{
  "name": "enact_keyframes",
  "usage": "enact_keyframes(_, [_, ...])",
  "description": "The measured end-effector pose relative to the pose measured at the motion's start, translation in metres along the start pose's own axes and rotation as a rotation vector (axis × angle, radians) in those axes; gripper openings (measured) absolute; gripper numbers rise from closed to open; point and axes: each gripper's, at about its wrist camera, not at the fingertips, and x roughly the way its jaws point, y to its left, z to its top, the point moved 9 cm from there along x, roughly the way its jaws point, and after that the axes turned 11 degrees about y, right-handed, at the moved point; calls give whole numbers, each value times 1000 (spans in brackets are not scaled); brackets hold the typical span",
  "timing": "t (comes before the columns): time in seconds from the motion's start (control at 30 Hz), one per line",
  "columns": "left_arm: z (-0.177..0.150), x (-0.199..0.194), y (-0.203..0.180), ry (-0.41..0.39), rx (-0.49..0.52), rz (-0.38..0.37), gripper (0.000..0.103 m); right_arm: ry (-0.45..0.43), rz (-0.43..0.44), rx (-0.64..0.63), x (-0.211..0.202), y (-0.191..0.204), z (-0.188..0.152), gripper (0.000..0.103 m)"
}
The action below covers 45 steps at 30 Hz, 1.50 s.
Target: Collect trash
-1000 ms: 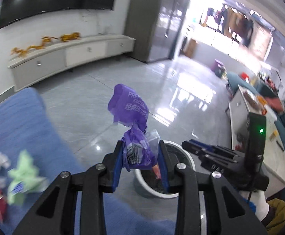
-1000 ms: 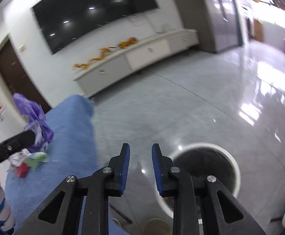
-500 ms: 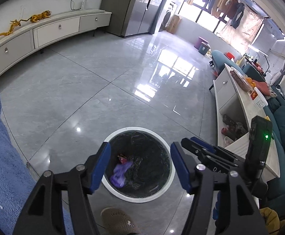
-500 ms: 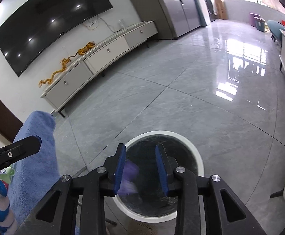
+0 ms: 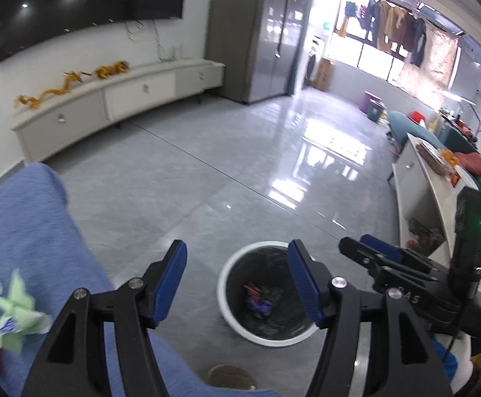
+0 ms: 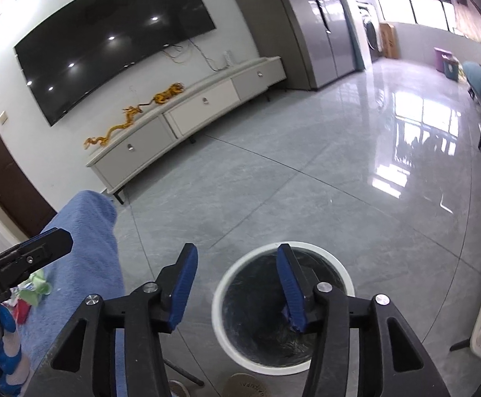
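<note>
Trash left to collect sits on the blue cover (image 5: 25, 218) at my near left: a pale green crumpled wrapper (image 5: 18, 311) with white and red scraps just beside it at the frame edge. That pile is what my next move turns on. It lies to the left of both tools, low and close, and my left gripper (image 5: 237, 281) is the nearer of the two; from the right wrist view the same green scrap (image 6: 35, 286) shows only past the left tool's black body. I judge the left hand should take it.

My left gripper stands open, blue pads wide apart, with nothing between them. My right gripper (image 6: 237, 284) has its jaws opening, and nothing is held there either; a small dark tatter clings near the lower edge of its right pad, too small for me to name.

Both tools point down and forward at the white-rimmed bin (image 5: 230, 311), which stands on the grey tile floor (image 5: 240, 172) just right of the blue cover. Purple and red wrappers (image 5: 260, 301) already lie at its bottom.

The green wrapper has no clear long axis; it is a crumpled clump, so I expect any approach angle to serve, provided the pads close around the bulk and not a loose corner.
</note>
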Motion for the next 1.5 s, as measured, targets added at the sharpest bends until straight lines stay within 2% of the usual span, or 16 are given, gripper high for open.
enact_keyframes(0.17, [-14, -38, 25, -60, -33, 72, 63, -10, 25, -53, -14, 36, -2, 52])
enact_keyframes(0.3, [-23, -64, 43, -100, -69, 101, 65, -15, 43, -90, -23, 62, -5, 57])
enact_keyframes(0.47, [-38, -95, 66, -145, -114, 140, 66, -20, 55, -144, -32, 94, -9, 57])
enact_keyframes(0.8, [-72, -156, 127, -224, -229, 168, 66, -11, 78, -269, -42, 167, -23, 59])
enact_keyframes(1.17, [-118, -205, 194, -296, -346, 191, 66, -7, 86, -390, -52, 241, -46, 64])
enact_keyframes(1.5, [-171, -228, 265, -305, -471, 255, 66, 28, 110, -490, -40, 303, -66, 66])
